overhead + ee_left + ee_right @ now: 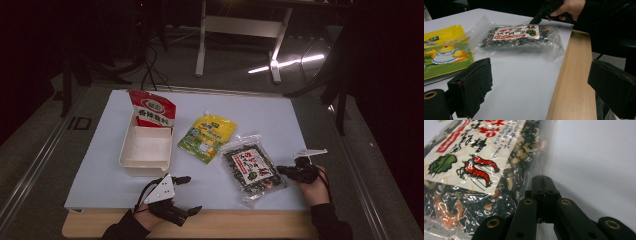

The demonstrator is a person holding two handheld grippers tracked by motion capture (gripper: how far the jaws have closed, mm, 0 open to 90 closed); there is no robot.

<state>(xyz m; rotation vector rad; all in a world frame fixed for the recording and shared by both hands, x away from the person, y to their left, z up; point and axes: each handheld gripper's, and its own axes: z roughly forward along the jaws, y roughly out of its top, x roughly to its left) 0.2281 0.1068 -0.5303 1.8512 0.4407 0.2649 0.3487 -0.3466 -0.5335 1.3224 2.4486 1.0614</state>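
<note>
A clear bag of dark dried seaweed mix (250,167) with a white label showing red shrimp (476,167) lies flat at the right of the white mat. My right gripper (286,171) is shut, and its tips (543,183) rest at the bag's clear right edge; no film shows between the jaws. Seen from the left gripper view, the same bag (521,37) has the right gripper's tip (536,18) touching its far side. My left gripper (191,195) hovers at the table's front edge, open and holding nothing (541,87).
A white tray (131,162) stands at the left of the mat, with a red snack bag (154,109) upright at its far end. A yellow-green pouch (207,136) lies between tray and seaweed bag. The wooden table edge (230,225) runs along the front.
</note>
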